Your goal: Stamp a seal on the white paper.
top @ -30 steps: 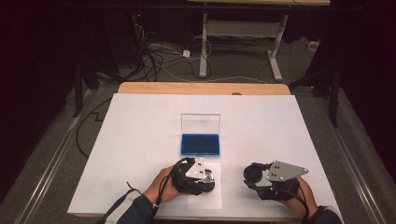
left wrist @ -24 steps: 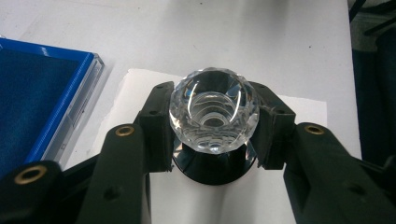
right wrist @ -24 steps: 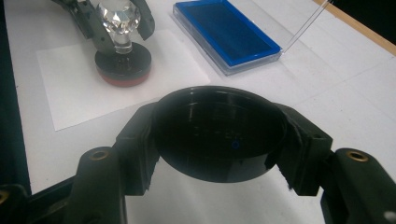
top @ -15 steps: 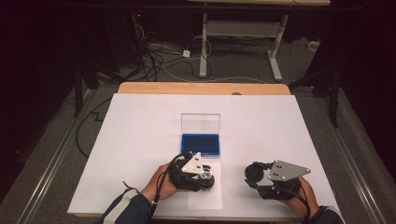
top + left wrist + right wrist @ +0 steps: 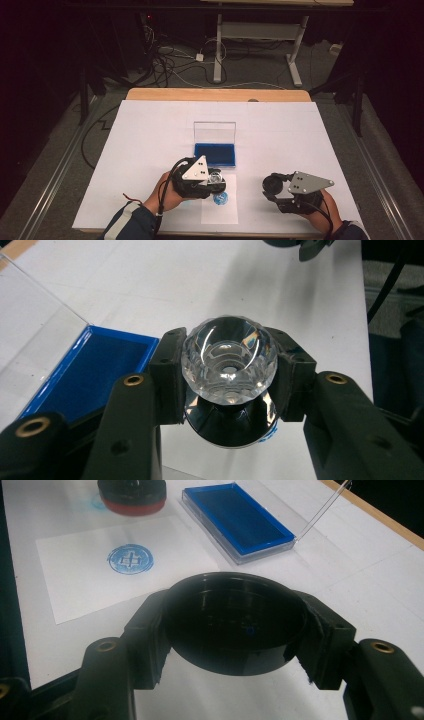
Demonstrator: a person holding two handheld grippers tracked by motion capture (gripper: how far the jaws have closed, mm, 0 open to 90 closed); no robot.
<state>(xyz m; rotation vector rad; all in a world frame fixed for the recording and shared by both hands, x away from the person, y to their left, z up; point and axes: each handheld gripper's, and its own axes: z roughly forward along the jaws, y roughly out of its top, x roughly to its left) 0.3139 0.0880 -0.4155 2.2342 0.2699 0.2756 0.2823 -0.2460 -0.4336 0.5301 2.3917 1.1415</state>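
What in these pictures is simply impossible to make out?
- Design on the round blue stamp print: too small and blurred in the right gripper view; half covered by the left claw in the high view.
- Underside of the clear faceted-knob stamp: hidden by its own knob in the left gripper view.
- Inside of the shallow black round cap: too dark.

Right gripper (image 5: 235,630) clamping black cap (image 5: 235,622), stamped paper (image 5: 100,565), blue ink pad (image 5: 237,520)

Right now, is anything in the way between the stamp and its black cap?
Nothing visible is. The left tool holds the stamp above the paper. The right tool holds the cap, and bare white table lies between them.
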